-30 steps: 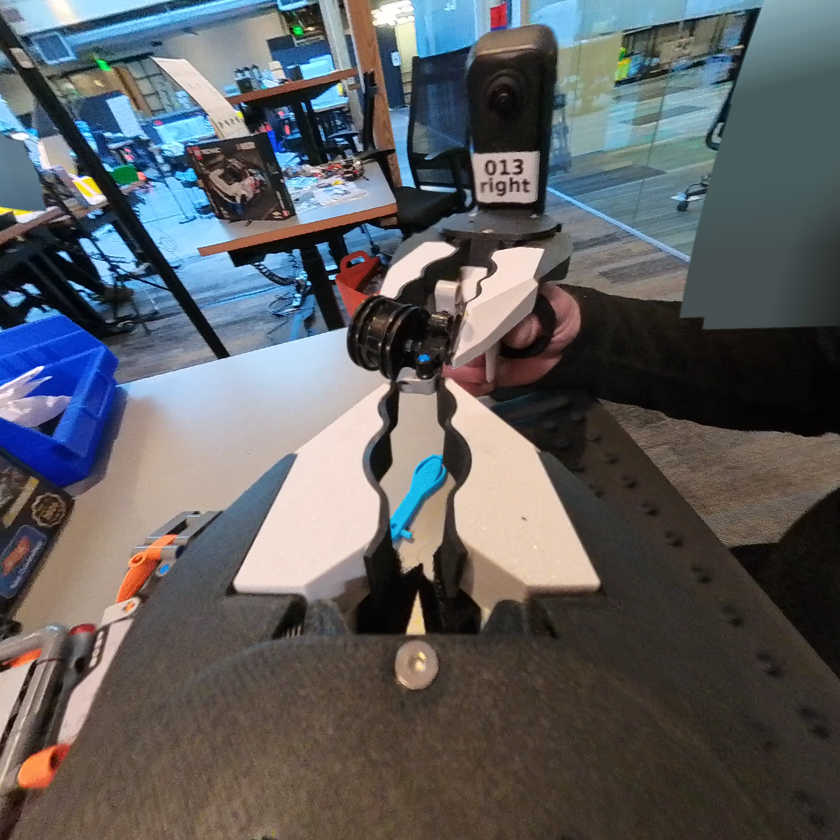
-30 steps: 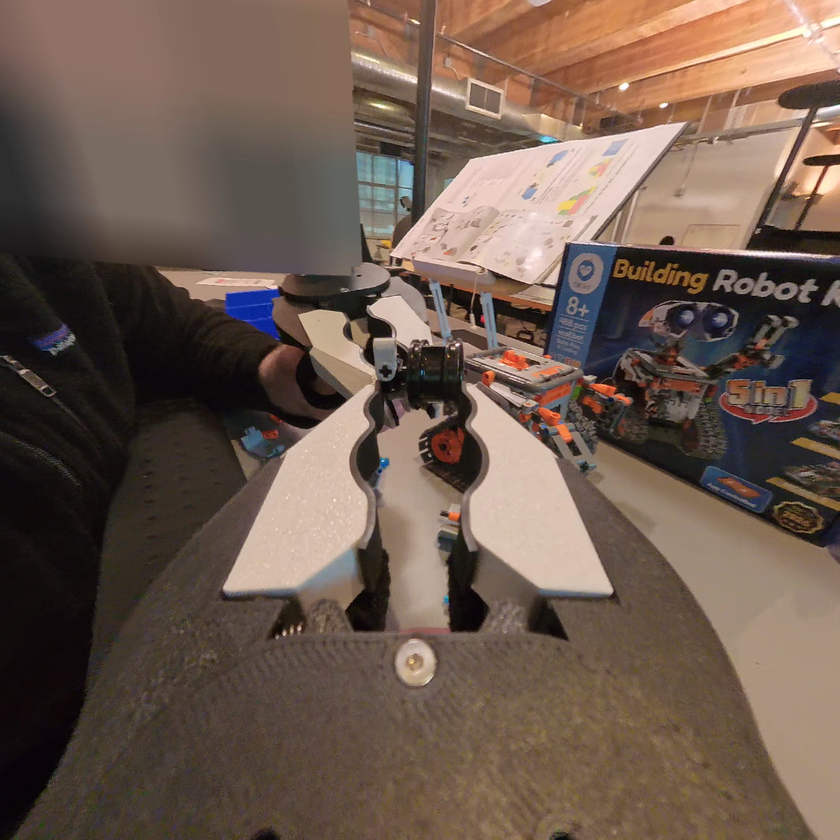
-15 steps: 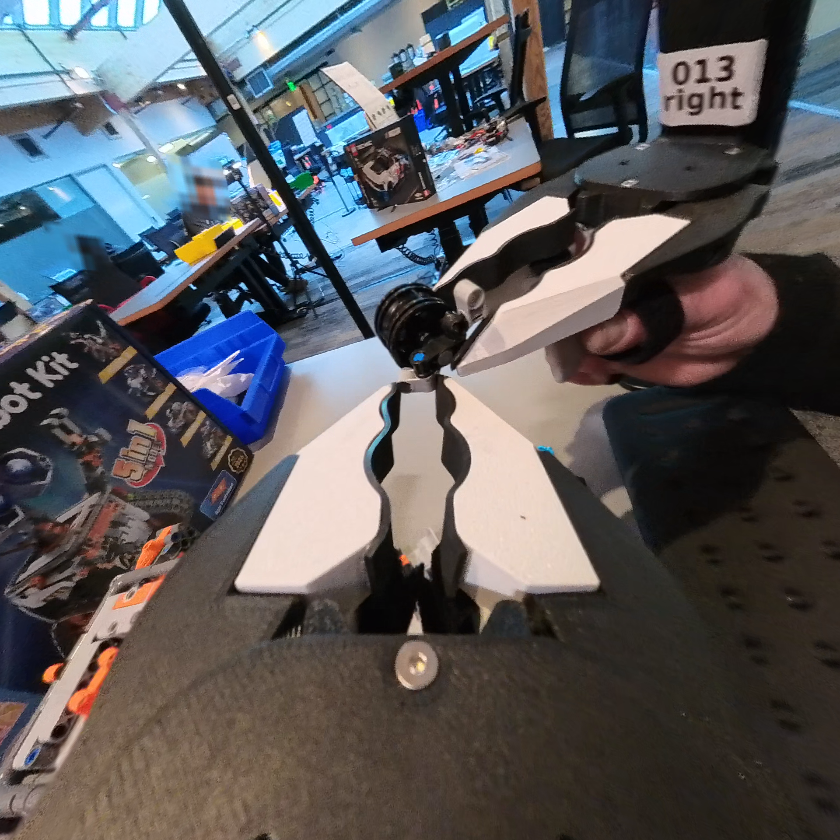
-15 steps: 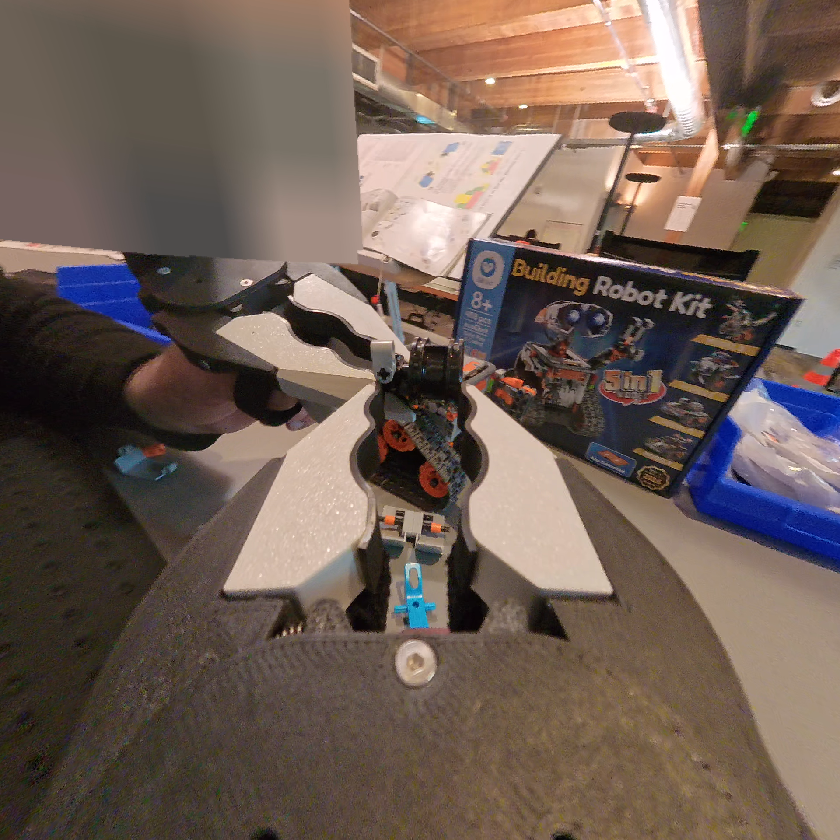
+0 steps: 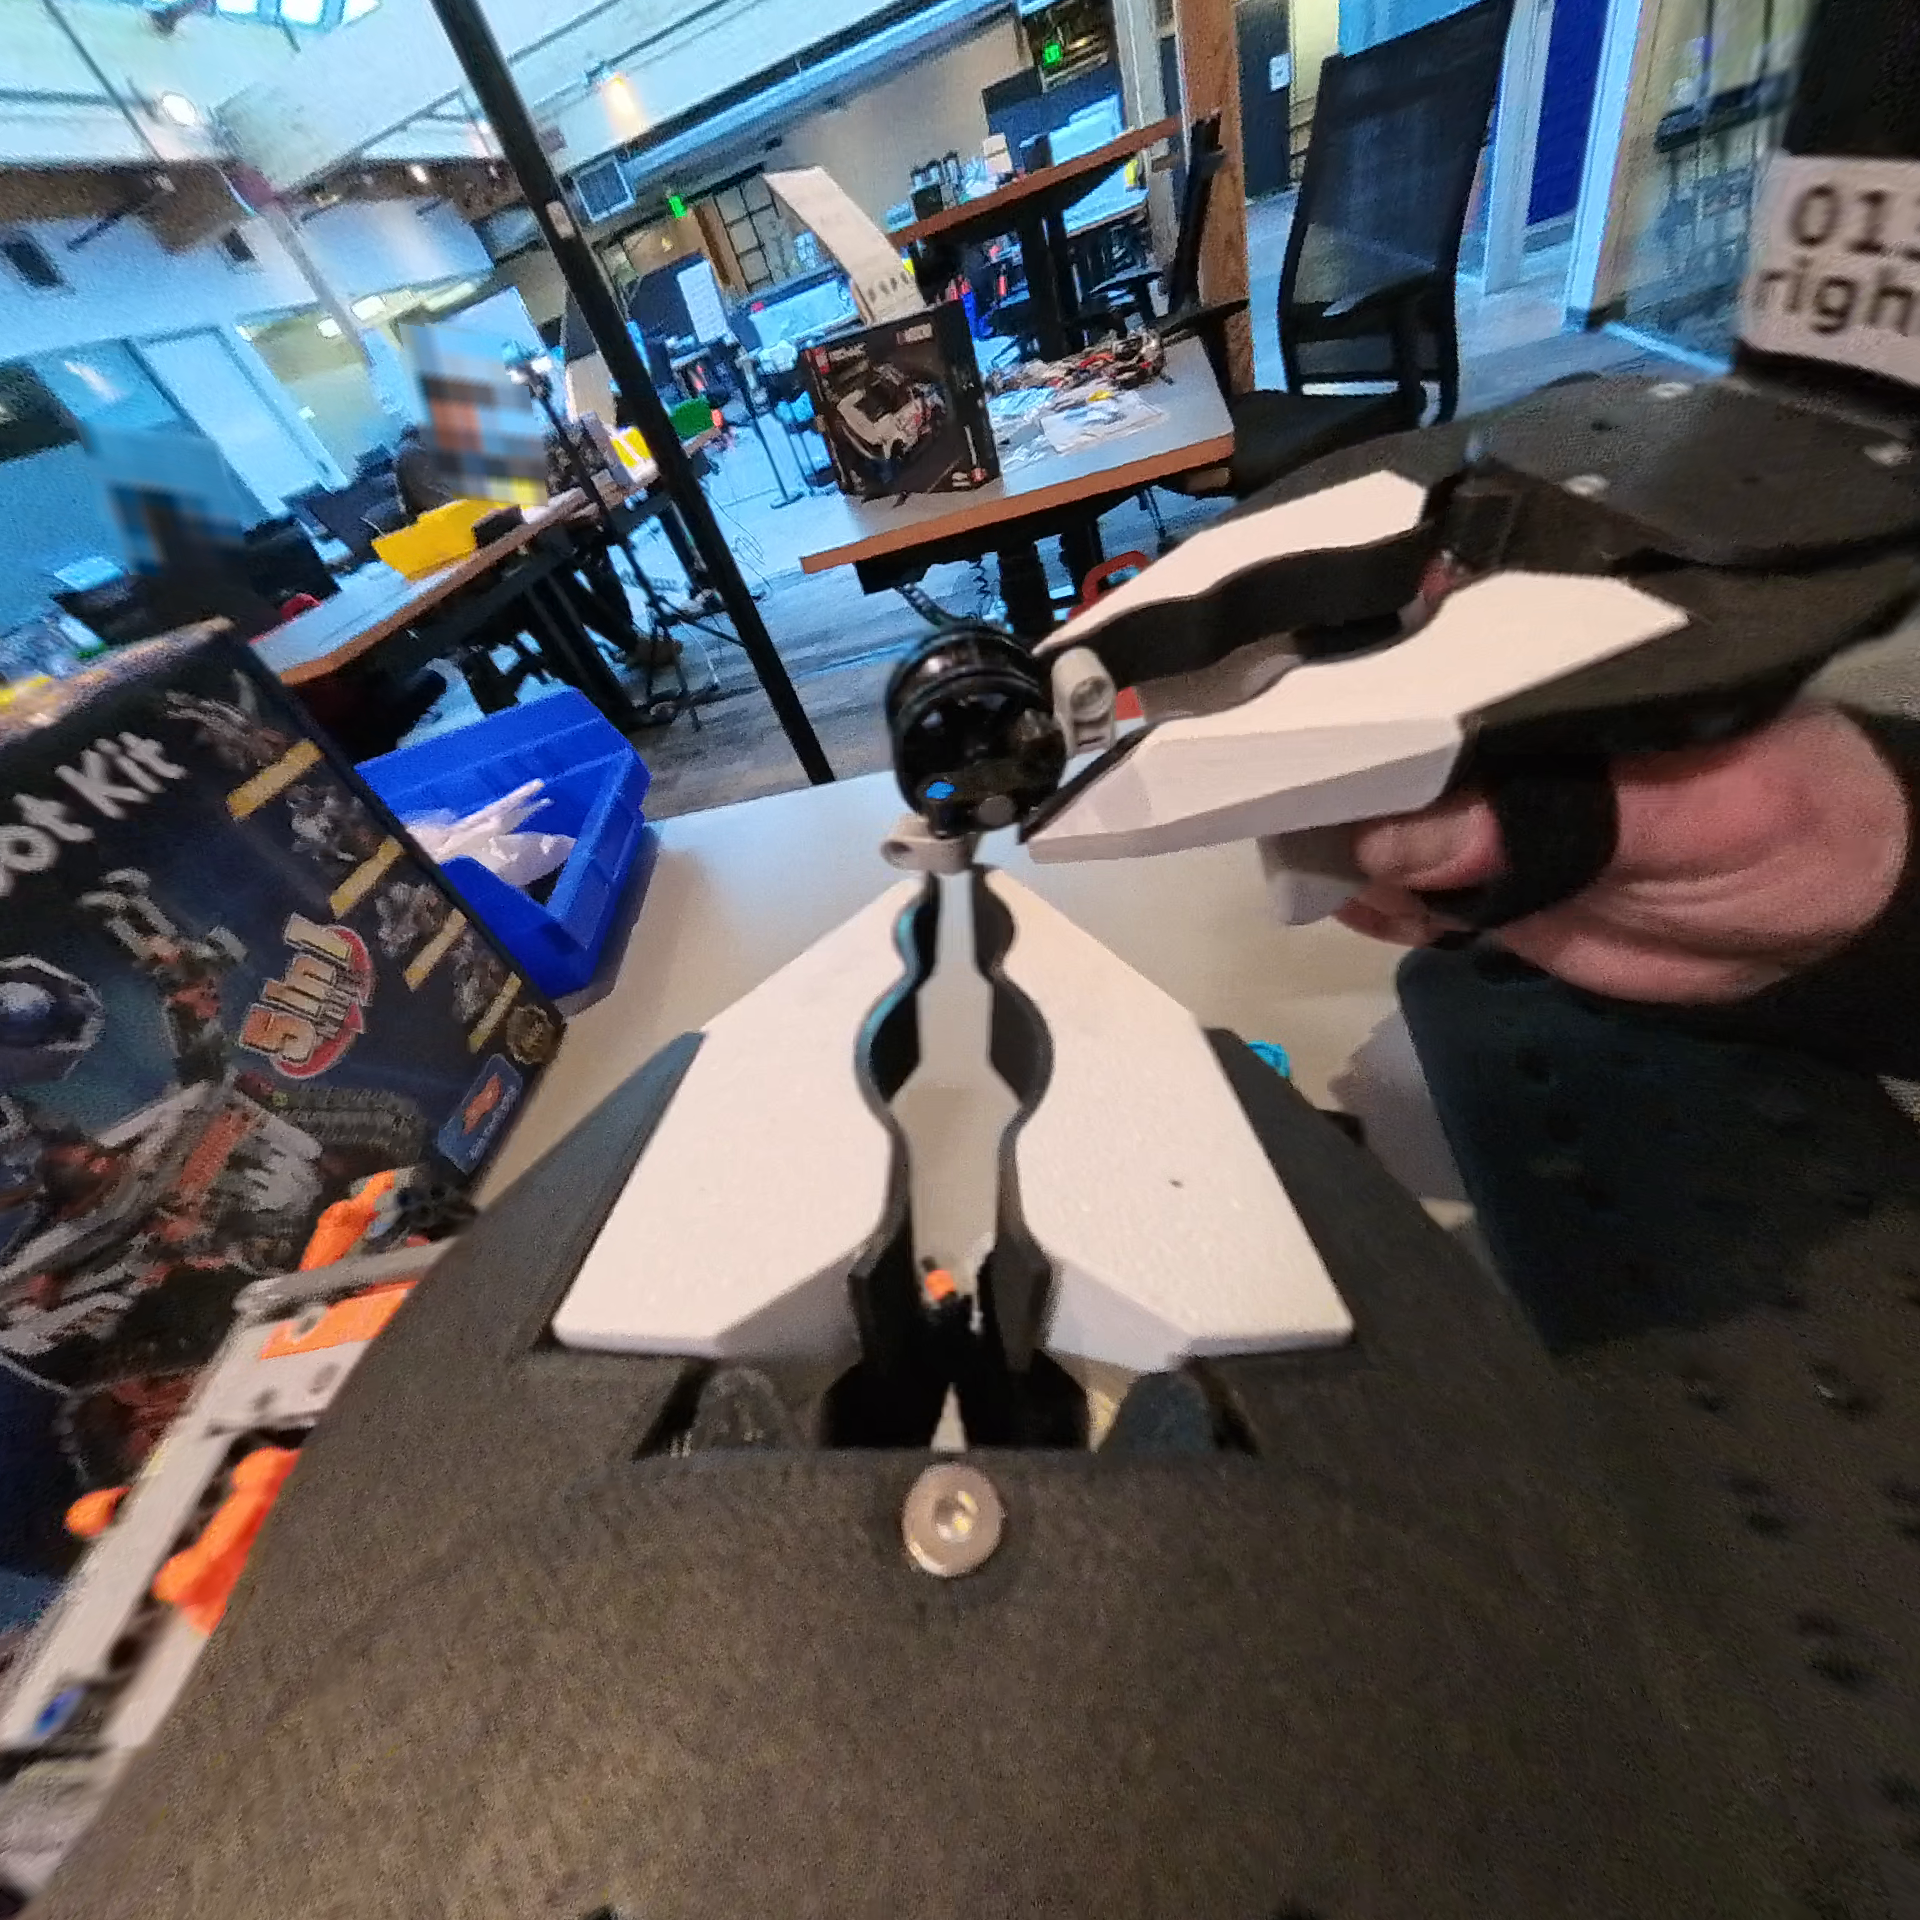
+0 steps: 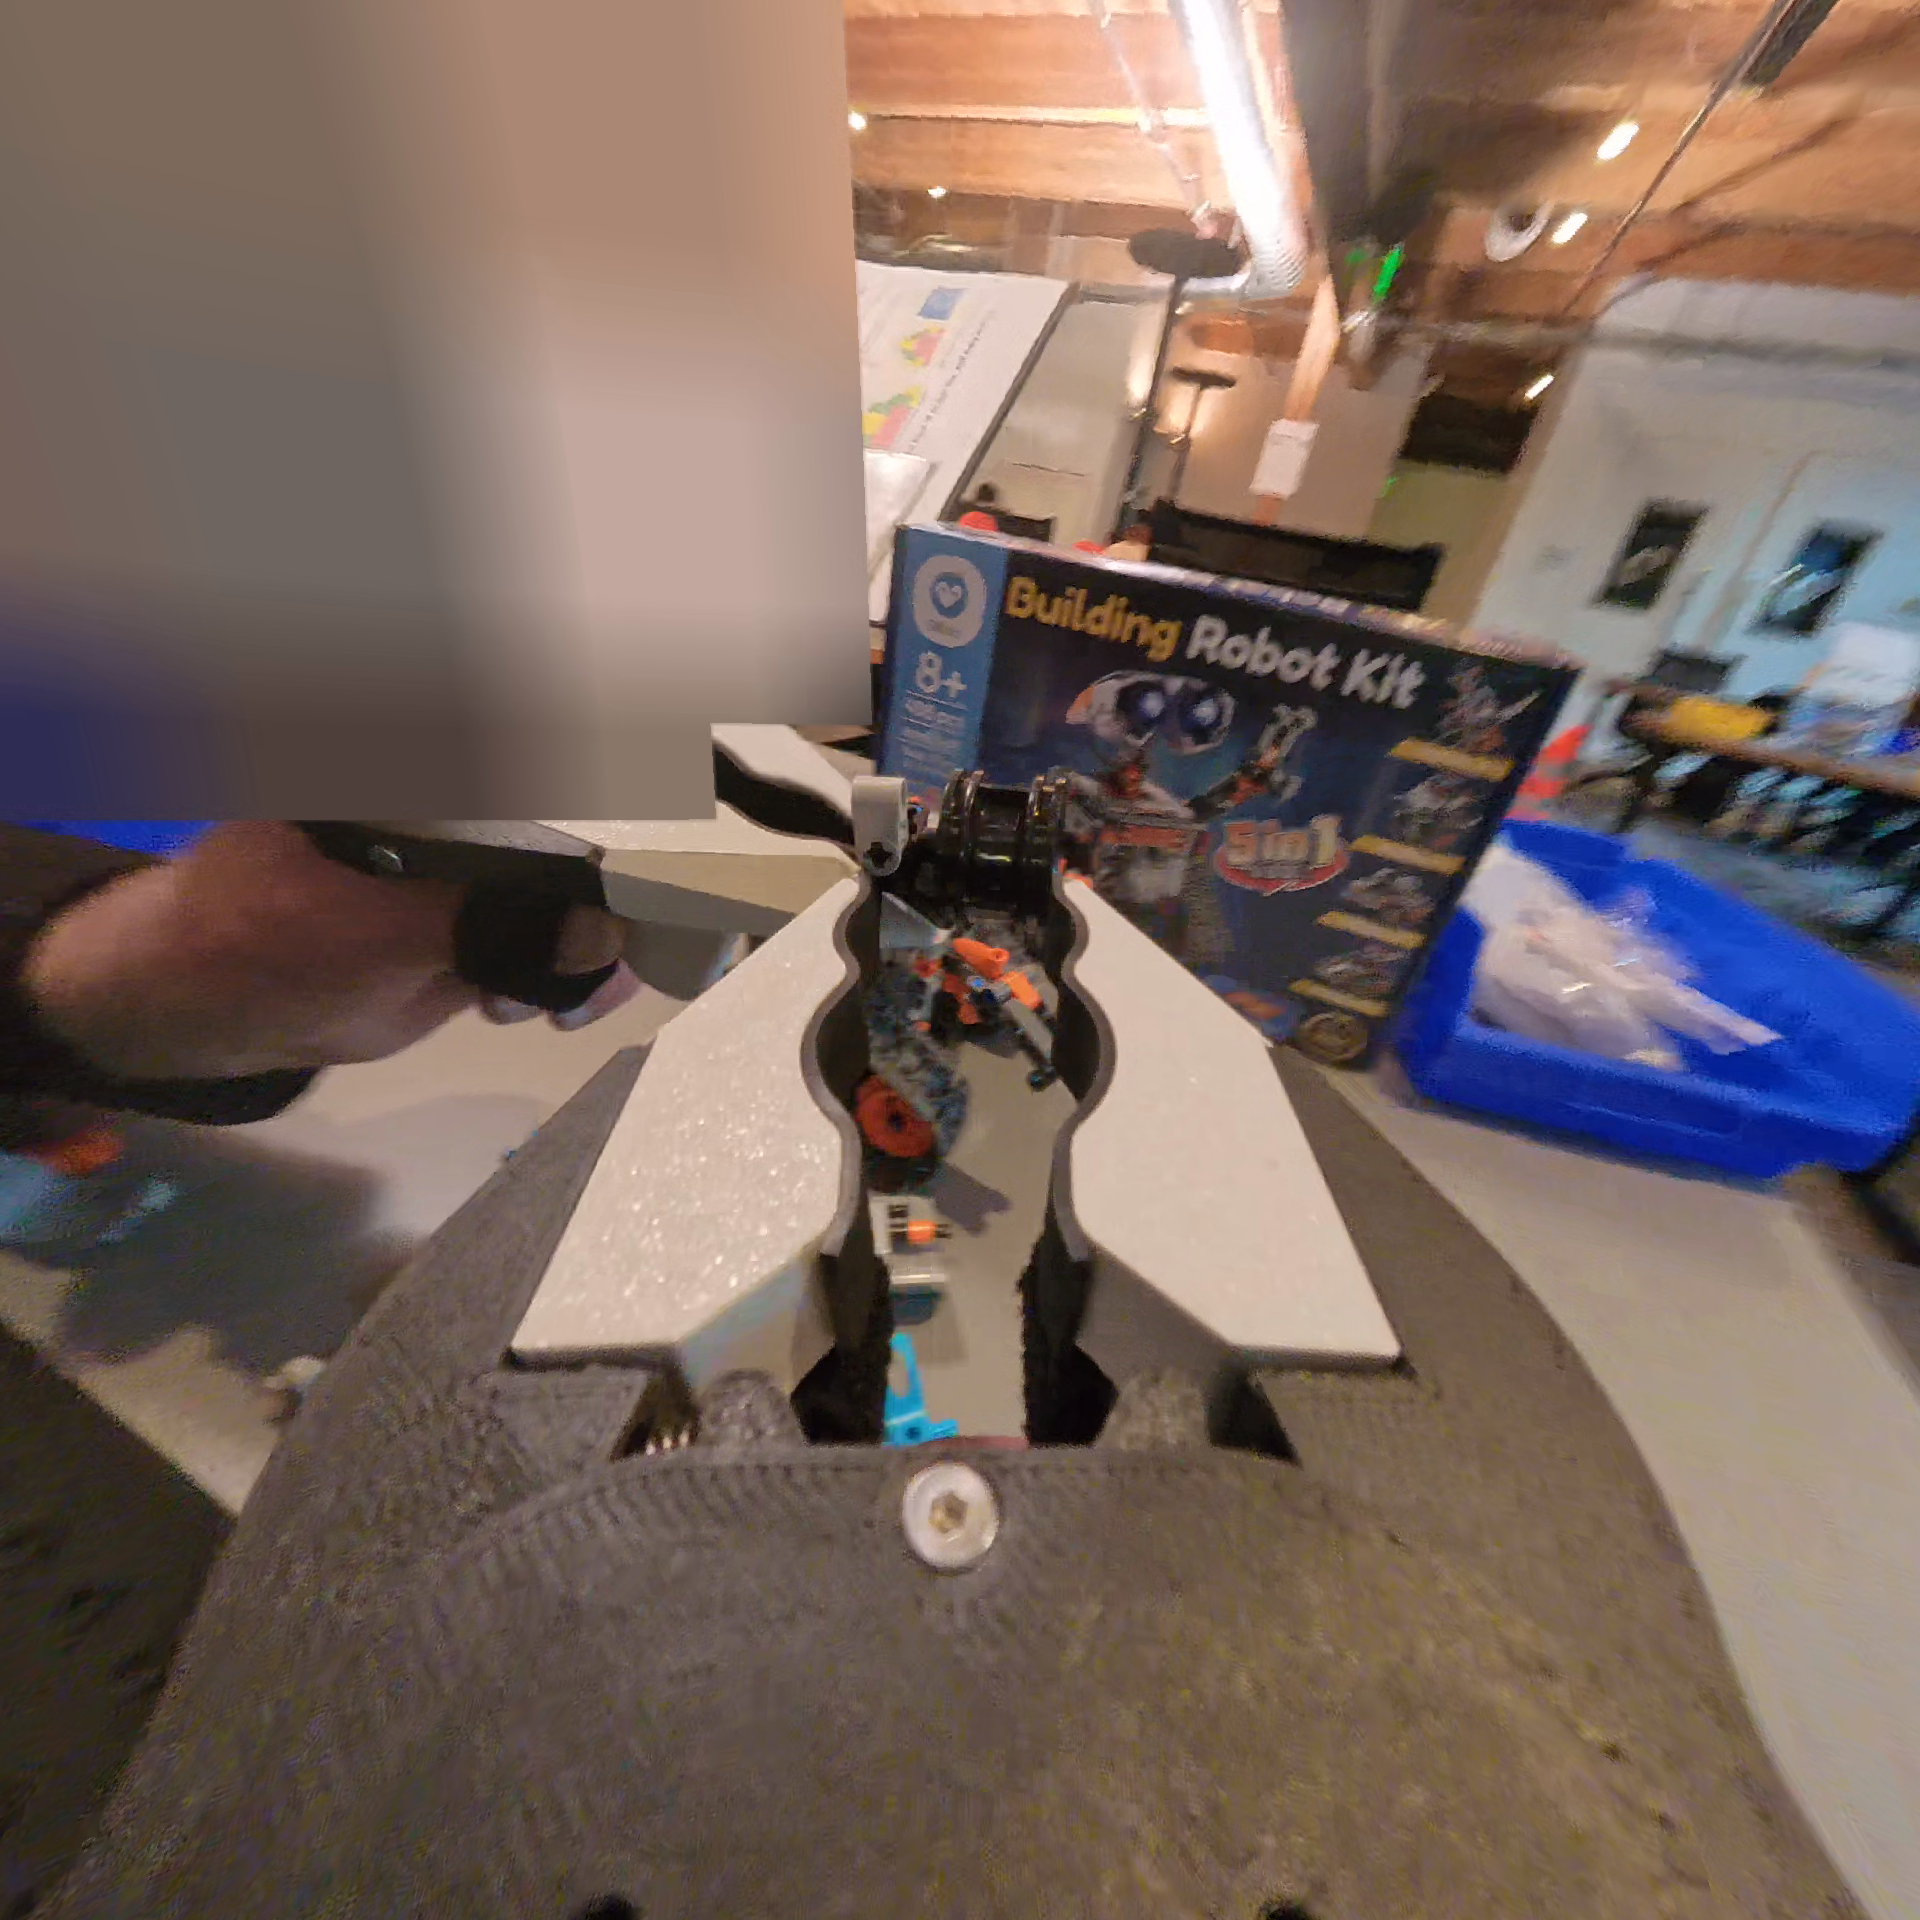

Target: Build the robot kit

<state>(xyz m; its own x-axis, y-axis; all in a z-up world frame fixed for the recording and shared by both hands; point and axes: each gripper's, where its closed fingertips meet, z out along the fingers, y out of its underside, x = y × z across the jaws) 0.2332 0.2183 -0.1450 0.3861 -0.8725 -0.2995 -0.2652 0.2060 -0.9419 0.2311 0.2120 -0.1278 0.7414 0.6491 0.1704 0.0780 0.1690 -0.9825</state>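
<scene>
Above the pale table [image 5: 790, 904], near its edge, both grippers meet on one small assembly: a black wheel hub [image 5: 961, 717] with grey connector pieces. From the left wrist view, the left gripper [image 5: 951, 883] has its tips closed together on the light grey connector [image 5: 920, 854] hanging under the hub, while the right gripper [image 5: 1081, 748] reaches in from the right and clamps the hub, a person's hand [image 5: 1683, 883] on its handle. Only the right wrist view shows that gripper's fingers bracketing the hub's two flanges [image 6: 987, 831], the hub's axis lying left-right across them, with a grey connector [image 6: 883, 821] standing upright at its left end. Room is tight to the left: a dark blue kit box [image 5: 208, 987] stands close by, a blue bin [image 5: 540, 831] beyond it, and an orange-and-grey model [image 5: 260, 1403] lies just beside the left gripper. Through the right gripper's fingers, a tracked model with orange wheels [image 6: 914, 1060] lies on the table below; the left wrist view hides it.
</scene>
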